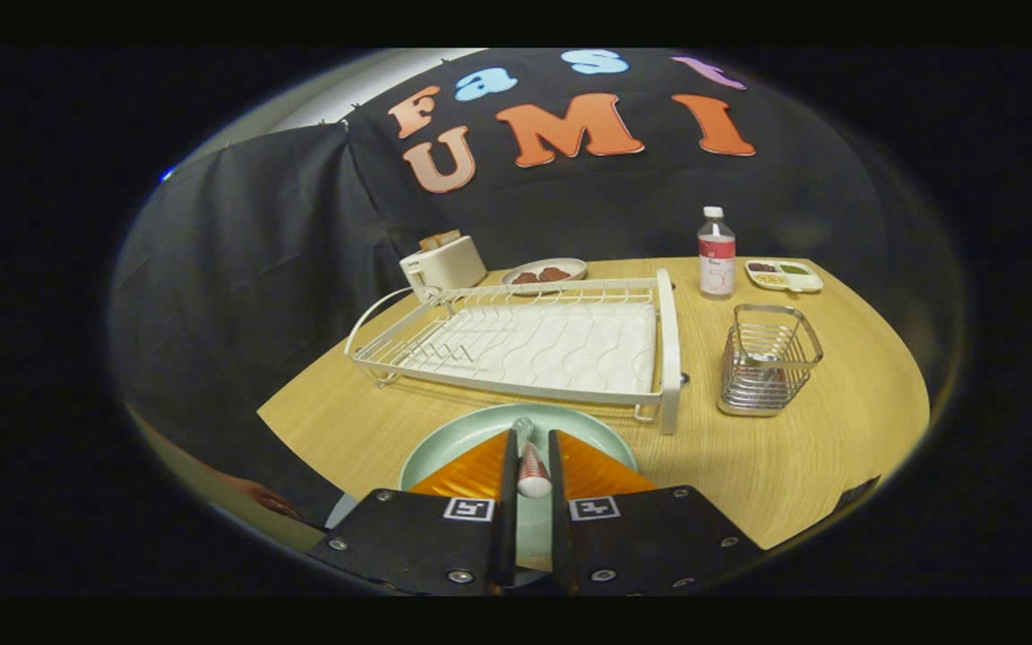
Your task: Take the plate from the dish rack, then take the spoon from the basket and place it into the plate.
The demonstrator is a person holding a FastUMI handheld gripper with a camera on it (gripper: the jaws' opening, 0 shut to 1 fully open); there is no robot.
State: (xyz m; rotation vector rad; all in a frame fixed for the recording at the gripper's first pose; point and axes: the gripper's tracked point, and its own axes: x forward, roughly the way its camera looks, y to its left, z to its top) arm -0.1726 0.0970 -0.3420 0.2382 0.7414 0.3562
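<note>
A pale green plate [450, 441] lies on the wooden table, just in front of the white dish rack [670, 349], whose bars hold nothing. My gripper [531, 441] hangs over the plate, shut on a spoon [533, 472]. The spoon's red-and-white handle is pinched between the fingers and its metal end points forward over the plate's middle. The fingers hide the near part of the plate. The wire basket [767, 358] stands to the right of the rack, beyond the fingers.
Behind the rack stand a white toaster [442, 262] and a plate of brown food [545, 273]. A bottle [716, 253] and a small divided dish [783, 275] sit at the back right. The table's near-left edge [301, 448] runs diagonally beside the plate.
</note>
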